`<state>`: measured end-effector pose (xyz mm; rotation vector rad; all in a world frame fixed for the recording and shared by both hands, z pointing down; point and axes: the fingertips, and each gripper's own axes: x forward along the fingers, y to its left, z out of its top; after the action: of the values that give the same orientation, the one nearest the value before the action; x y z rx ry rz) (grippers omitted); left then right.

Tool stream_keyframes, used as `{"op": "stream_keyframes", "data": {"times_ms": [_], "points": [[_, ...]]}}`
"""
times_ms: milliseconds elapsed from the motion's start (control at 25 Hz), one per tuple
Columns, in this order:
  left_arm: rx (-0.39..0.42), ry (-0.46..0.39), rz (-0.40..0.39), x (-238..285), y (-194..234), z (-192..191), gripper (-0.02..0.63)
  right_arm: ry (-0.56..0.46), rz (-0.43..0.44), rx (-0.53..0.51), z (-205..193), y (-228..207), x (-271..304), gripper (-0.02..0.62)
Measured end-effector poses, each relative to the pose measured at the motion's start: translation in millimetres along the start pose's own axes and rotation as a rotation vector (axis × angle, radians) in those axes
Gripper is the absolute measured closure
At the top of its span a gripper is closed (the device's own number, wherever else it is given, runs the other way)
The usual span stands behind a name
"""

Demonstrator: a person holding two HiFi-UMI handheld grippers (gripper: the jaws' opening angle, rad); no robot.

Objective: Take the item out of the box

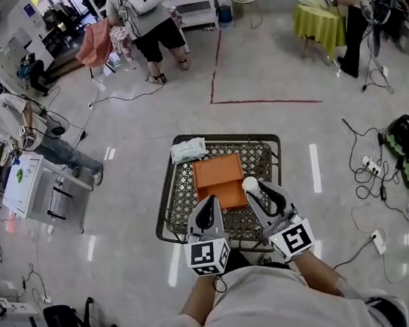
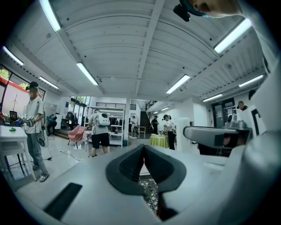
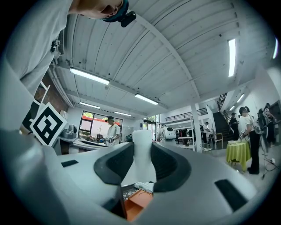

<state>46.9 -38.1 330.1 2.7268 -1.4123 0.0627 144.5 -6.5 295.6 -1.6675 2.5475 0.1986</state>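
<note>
An orange box (image 1: 220,182) lies open on a dark metal mesh table (image 1: 260,145). My right gripper (image 1: 257,188) is raised above the box's near right corner and is shut on a white cylindrical item (image 1: 250,185); in the right gripper view the white item (image 3: 143,156) stands upright between the two dark pads, with the orange box (image 3: 137,203) below. My left gripper (image 1: 207,208) hovers over the table's near edge, left of the right one, with its jaws closed together on nothing; its pads (image 2: 131,165) meet in the left gripper view.
A white packet (image 1: 188,151) lies at the mesh table's far left corner. People stand around the room: one at a white desk (image 1: 23,182) to the left, one by a yellow-covered table (image 1: 317,16) far right. Cables and helmets (image 1: 404,133) lie on the floor at right.
</note>
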Motion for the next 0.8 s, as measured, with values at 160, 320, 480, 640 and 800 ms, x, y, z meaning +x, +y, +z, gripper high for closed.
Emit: {"op": "stream_keyframes", "data": {"times_ms": [160, 320, 480, 640, 800], "points": [[-0.005, -0.007, 0.009, -2, 3, 0, 0.597, 0.01, -0.001, 0.008, -5, 2, 1, 0.474], [-0.007, -0.007, 0.008, 1, 2, 0, 0.597, 0.019, -0.003, 0.01, -8, -2, 3, 0.474], [-0.012, -0.005, 0.008, 4, 3, -2, 0.597, 0.023, -0.003, 0.004, -9, -5, 6, 0.474], [-0.015, 0.0, 0.008, 5, 5, -5, 0.597, 0.028, 0.0, 0.002, -11, -4, 9, 0.474], [-0.014, -0.002, 0.008, 7, 8, -4, 0.597, 0.03, 0.0, 0.005, -12, -3, 14, 0.474]]}}
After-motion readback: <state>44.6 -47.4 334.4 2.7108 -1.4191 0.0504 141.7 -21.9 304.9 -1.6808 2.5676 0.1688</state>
